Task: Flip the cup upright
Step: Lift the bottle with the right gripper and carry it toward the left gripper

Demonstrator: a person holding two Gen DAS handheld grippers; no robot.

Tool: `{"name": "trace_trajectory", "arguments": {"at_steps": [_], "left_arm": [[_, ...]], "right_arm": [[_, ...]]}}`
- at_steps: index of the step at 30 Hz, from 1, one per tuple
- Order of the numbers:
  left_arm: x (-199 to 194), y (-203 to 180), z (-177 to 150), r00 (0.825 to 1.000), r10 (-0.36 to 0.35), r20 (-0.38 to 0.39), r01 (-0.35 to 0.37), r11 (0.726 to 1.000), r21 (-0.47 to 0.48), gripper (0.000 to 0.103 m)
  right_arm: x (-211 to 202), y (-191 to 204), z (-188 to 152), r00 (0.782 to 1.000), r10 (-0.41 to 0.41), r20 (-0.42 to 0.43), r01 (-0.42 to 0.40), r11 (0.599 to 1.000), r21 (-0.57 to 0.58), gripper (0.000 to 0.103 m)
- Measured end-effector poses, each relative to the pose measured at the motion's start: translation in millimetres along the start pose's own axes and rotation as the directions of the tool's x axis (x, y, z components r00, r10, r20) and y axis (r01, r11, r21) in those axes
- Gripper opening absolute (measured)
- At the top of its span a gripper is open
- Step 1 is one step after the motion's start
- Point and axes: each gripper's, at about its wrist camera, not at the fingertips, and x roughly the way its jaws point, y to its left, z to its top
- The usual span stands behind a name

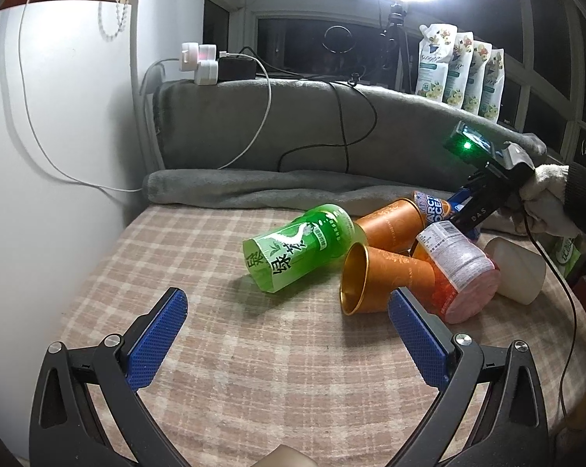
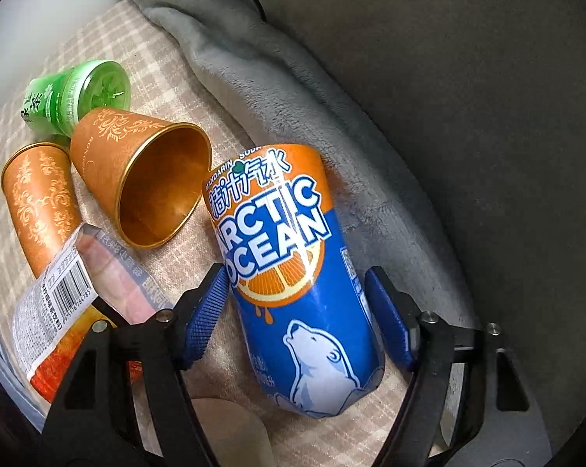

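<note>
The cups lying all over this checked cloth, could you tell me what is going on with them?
Several cups lie tipped over. The right tool straddles the blue-and-orange Arctic Ocean cup, fingers open on either side, not yet clamped. The left tool hovers open, short of the green cup and gold cup.

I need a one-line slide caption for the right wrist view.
Right tool, open, straddles the lying Arctic Ocean cup on the checked cloth.
</note>
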Motion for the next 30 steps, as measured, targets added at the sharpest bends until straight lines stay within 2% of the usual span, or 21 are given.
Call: {"name": "trace_trajectory", "arguments": {"at_steps": [3,15,17,22,25,30], "left_arm": [[-3.9,-0.5,0.5,1.000,0.006,0.010,-0.006,1.000,0.007,0.102],[-5.5,1.6,0.0,1.000,0.006,0.013,-0.006,1.000,-0.002,0.102],[-6.2,1.2,0.4,1.000,0.008,0.017,-0.008,1.000,0.003,0.102],[-6.6,1.7,0.5,1.000,0.002,0.018,-0.002,1.000,0.001,0.102],[-8.7,1.4,0.3,1.000,-0.004,0.022,0.004,1.000,0.000,0.102],[-17.2,-0.7,-0.9,0.999,-0.019,0.036,0.019,1.000,0.007,0.102]], "right_arm": [[7.4,10.9,7.8,1.000,-0.008,0.010,0.008,1.000,0.002,0.068],[-13.9,-5.2,0.3,0.990,-0.003,0.144,-0.012,0.994,0.107,0.063],[-23.1,-11.9,-4.6,0.981,-0.004,0.192,-0.025,0.989,0.145,0.063],[-61.1,-0.9,-18.6,0.952,-0.022,0.307,-0.051,0.972,0.228,0.062],[-88.4,17.6,-31.8,0.933,-0.031,0.358,-0.062,0.967,0.245,0.062],[-117.0,68.2,-51.4,0.908,0.005,0.419,-0.113,0.966,0.233,0.062]]}}
